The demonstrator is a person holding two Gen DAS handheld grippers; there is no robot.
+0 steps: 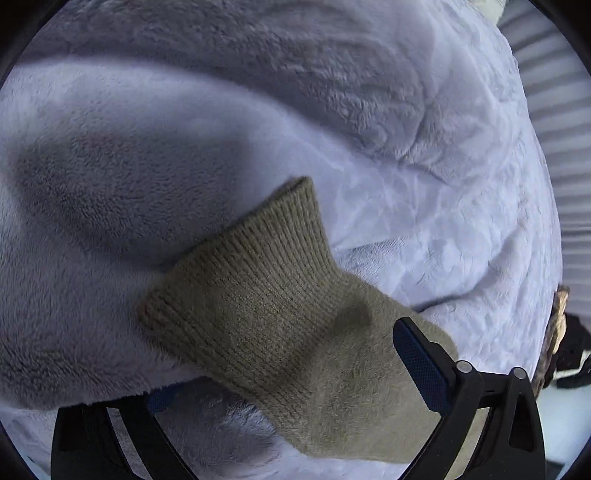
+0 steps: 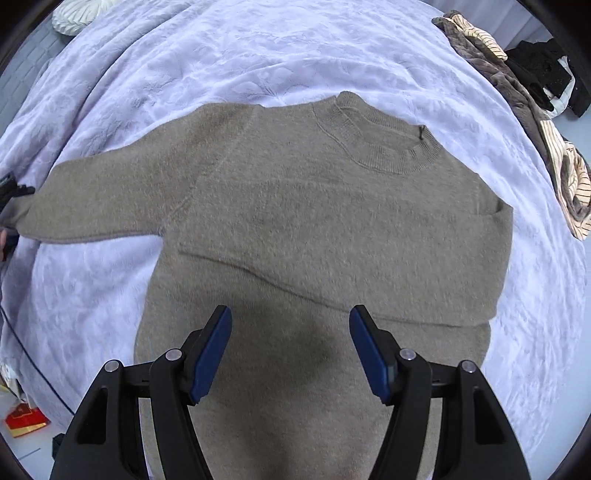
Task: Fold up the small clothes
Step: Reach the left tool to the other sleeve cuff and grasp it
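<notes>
The sweater (image 2: 314,229) lies flat mid-bed with one sleeve folded across its chest, the other sleeve (image 1: 280,295) outstretched between the left gripper's (image 1: 280,373) spread jaws, and the right gripper (image 2: 290,350) hovers parted, empty.

A pale lilac blanket (image 2: 258,62) is spread over the bed. A white pillow (image 2: 74,14) is seen far left; striped and black clothes (image 2: 546,110) are piled far right. A red packet (image 2: 26,424) lies near left.
</notes>
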